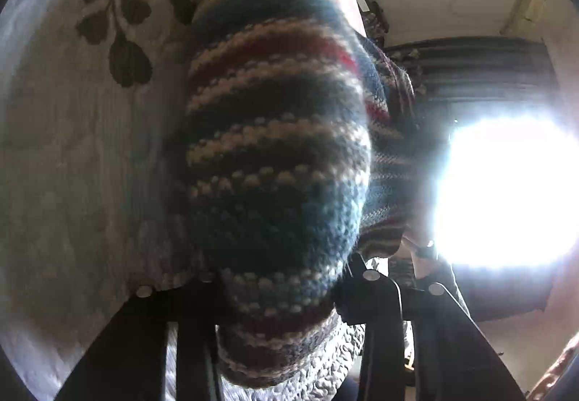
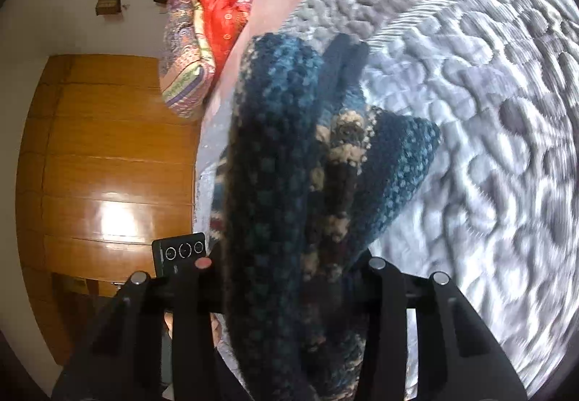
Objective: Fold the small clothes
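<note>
Knit (image 1: 275, 148) — a small striped woollen piece — hangs lifted above the quilt (image 2: 488, 93), bunched up between both grippers. The left gripper (image 1: 282, 289) has its jaws closed on one end of it; the right gripper (image 2: 289, 278) pinches the other end, with folds falling over its fingers. The step seems to be lifting and spreading — next, I think, it must be pulled flat and laid on the quilt for folding.

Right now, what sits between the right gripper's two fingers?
The striped knit garment fills the gap in the right gripper, hanging over the grey quilted bedspread, as the right wrist view shows.
</note>
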Action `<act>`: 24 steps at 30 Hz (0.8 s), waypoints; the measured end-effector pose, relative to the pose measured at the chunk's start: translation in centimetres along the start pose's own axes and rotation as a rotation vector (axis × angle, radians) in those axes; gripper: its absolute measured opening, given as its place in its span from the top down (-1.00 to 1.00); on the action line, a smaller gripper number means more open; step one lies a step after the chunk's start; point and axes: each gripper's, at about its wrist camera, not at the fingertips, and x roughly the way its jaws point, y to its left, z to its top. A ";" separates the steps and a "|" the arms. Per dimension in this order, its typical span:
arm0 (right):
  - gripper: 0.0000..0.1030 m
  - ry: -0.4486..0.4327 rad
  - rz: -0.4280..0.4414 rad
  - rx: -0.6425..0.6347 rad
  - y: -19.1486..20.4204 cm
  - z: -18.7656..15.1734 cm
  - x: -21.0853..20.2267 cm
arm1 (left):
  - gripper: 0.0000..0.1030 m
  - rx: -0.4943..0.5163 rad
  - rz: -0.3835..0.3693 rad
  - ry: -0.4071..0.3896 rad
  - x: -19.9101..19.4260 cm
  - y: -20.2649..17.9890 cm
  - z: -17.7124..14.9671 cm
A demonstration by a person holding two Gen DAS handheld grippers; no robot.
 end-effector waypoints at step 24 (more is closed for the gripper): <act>-0.32 0.175 -0.009 0.078 3.3 -16.3 10.6 | -0.12 -0.163 0.065 -0.033 -10.0 10.5 -19.1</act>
